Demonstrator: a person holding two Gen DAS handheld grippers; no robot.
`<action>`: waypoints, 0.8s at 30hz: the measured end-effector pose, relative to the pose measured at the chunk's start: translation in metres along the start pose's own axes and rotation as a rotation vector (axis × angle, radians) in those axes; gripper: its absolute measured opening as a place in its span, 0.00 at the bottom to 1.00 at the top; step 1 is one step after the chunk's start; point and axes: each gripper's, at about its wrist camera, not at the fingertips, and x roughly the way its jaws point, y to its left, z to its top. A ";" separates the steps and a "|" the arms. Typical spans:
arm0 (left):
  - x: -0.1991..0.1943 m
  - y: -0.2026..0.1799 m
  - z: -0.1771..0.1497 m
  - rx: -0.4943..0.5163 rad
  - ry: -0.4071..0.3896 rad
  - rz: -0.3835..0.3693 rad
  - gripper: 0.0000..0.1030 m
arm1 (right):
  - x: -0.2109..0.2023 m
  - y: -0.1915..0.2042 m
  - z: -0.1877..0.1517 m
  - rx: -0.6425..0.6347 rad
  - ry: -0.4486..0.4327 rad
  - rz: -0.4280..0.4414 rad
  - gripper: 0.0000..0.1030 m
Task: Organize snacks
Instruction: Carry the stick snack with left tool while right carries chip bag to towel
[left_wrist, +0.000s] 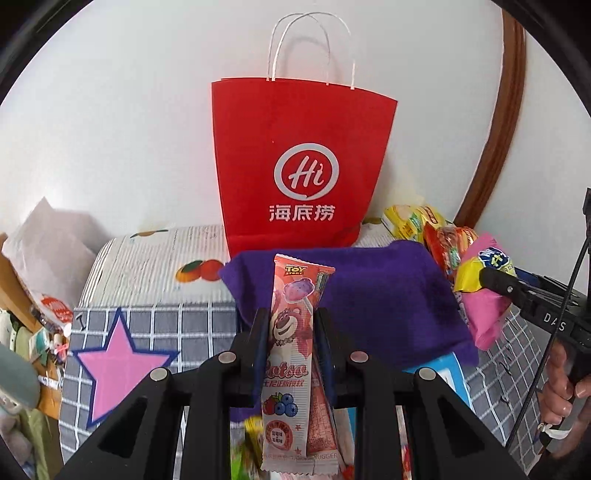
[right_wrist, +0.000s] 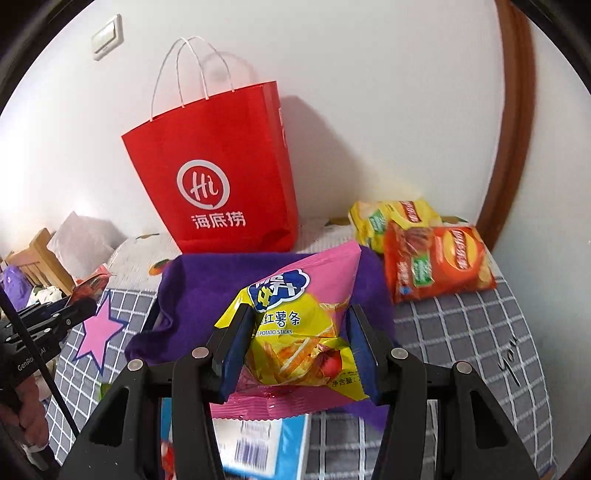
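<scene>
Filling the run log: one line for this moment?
left tool: shut on Lotso packet | right tool: shut on sweet potato sticks bag | red bag: upright

- Our left gripper (left_wrist: 290, 341) points downward, jaws clamped tight on a slim pink wrapper (left_wrist: 291, 354)
- Our right gripper (right_wrist: 299, 350) tilts down too, pads pressing a pink-and-yellow snack bag (right_wrist: 295, 325)

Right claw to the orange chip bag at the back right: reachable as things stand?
Probably not yet. The right claw is shut on the pink and yellow sweet potato sticks bag, so it has no free grip. The orange chip bag itself lies uncovered on the checked cloth, nothing across the way.
</scene>
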 end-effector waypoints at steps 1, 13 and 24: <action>0.006 0.000 0.004 -0.001 0.001 0.004 0.22 | 0.007 0.000 0.004 0.000 0.003 0.003 0.50; 0.070 0.003 0.035 -0.061 0.034 0.001 0.22 | 0.069 -0.002 0.048 -0.007 0.039 0.009 0.50; 0.129 0.014 0.031 -0.092 0.121 -0.011 0.22 | 0.122 -0.008 0.044 -0.039 0.132 0.016 0.50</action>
